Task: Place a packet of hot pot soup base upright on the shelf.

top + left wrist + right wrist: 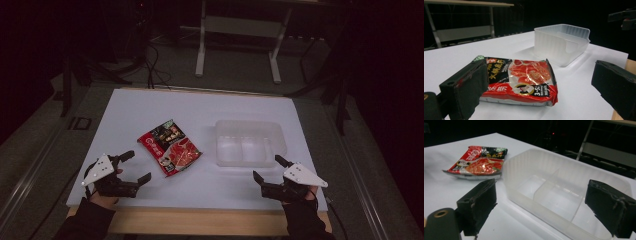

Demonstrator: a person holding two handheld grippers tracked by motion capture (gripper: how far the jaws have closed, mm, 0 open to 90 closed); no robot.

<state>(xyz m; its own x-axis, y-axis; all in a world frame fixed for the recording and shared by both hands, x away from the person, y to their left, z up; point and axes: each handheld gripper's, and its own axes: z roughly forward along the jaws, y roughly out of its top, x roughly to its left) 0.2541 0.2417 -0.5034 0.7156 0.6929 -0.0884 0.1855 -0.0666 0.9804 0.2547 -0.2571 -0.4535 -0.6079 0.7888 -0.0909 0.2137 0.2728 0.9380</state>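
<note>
A red and black snack packet (169,147) lies flat on the white table top (150,110), left of centre. A clear plastic tub (250,142) with a divider stands empty to its right. My left gripper (134,167) rests open near the front left, just short of the packet (520,81), with nothing between its jaws. My right gripper (267,169) stands open at the front right, its jaws just before the tub (564,195) and holding nothing. The packet (477,162) lies beyond the tub's left end in the right gripper view.
The table's wooden front edge (200,220) runs under both hands. A white metal frame (235,30) stands on the floor behind the table. Dark floor and cables surround the table.
</note>
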